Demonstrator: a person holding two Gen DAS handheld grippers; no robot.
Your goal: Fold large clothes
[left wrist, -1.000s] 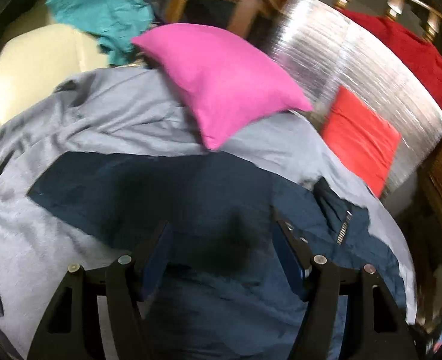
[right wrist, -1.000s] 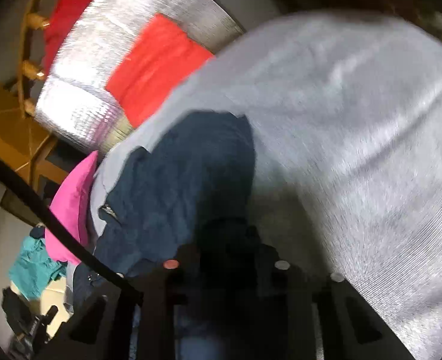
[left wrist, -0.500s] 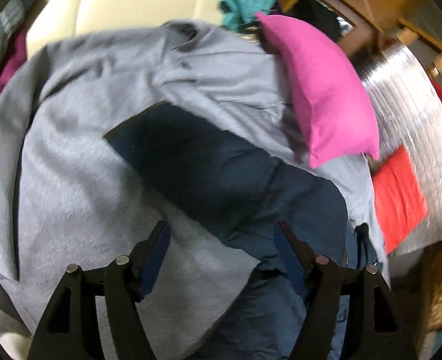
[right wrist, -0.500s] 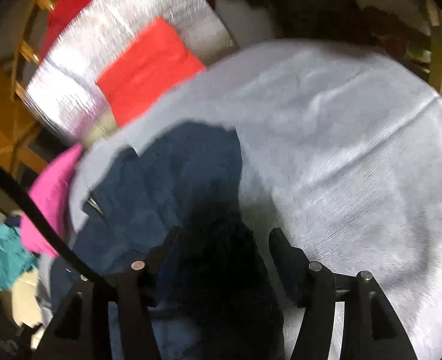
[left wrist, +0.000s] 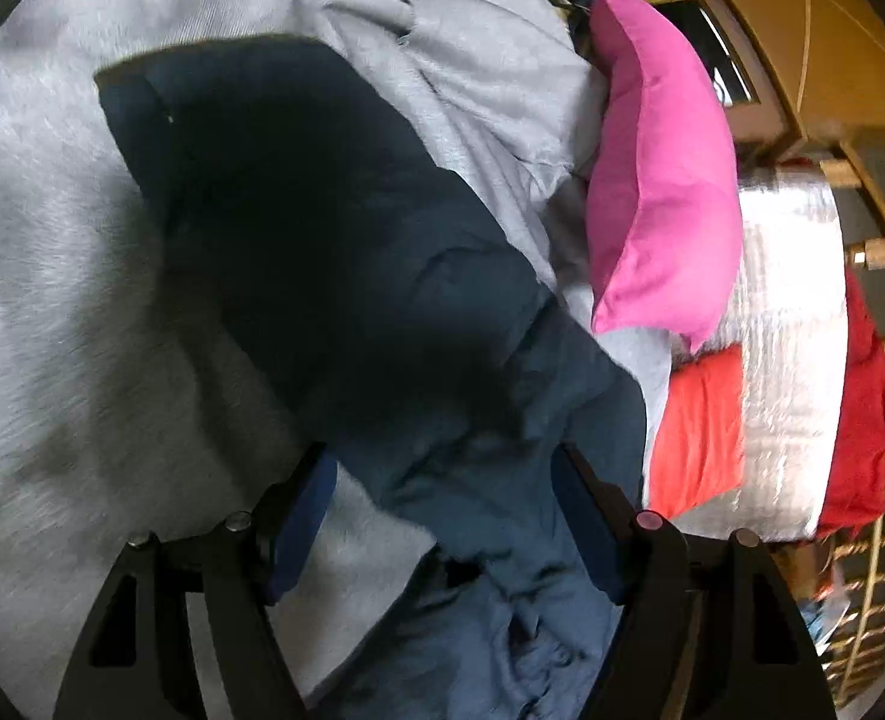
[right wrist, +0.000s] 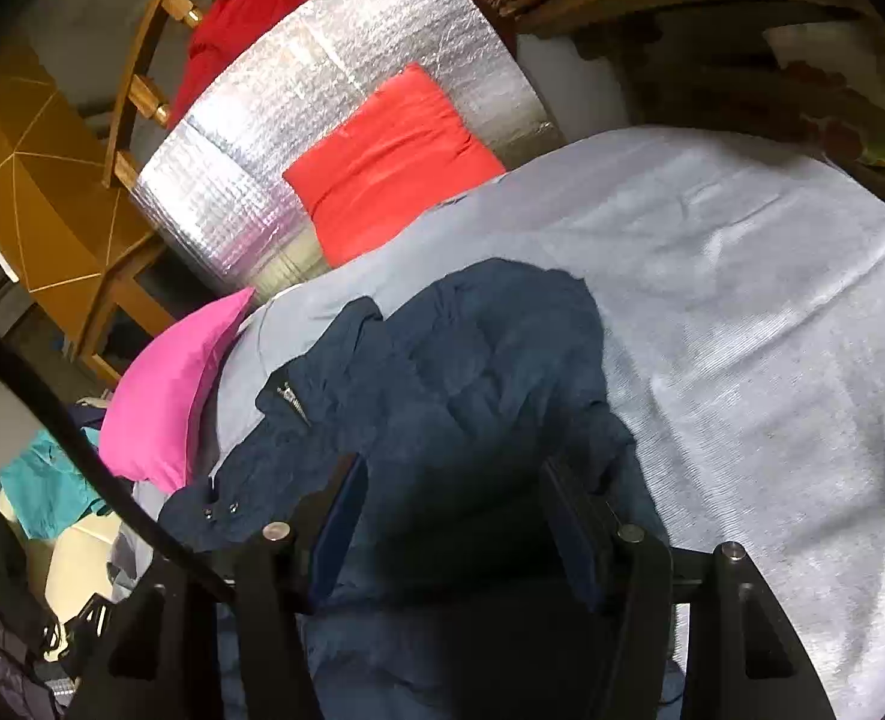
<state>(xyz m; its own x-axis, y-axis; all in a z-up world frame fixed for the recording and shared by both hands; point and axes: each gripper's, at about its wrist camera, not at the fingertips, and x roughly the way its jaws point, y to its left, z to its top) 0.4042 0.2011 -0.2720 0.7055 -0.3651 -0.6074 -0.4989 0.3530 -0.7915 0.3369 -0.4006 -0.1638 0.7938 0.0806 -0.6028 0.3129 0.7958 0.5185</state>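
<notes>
A broad grey blanket [right wrist: 742, 324] covers the whole working surface, wrinkled and draped, with its frayed edge bunched up at the far side in the left wrist view. To the right of the navy garment in the right wrist view, the blanket is bare and open right out to its edge. On the blanket lies the navy jacket [left wrist: 334, 240], one part spread flat and dark, the rest rumpled in a heap toward the cameras; a zipper and snaps show along its crumpled edge in the right wrist view. Beyond the blanket's far edge a silver foil-faced panel [right wrist: 322, 138] leans against a wooden railing [right wrist: 136, 84], with a red garment [right wrist: 244, 18] hanging over that railing. A red-orange cushion [right wrist: 388, 162] rests against the foil, touching the blanket's edge. A pink pillow [left wrist: 658, 174] sits on the blanket just beside the jacket. Teal cloth [right wrist: 46, 486] is piled behind the pillow, well off to the side. The left claw [left wrist: 442, 516] stands open over the rumpled jacket, pads clear of the cloth. The right claw [right wrist: 451, 516] is open too, jacket fabric lying between its fingers, not pinched
</notes>
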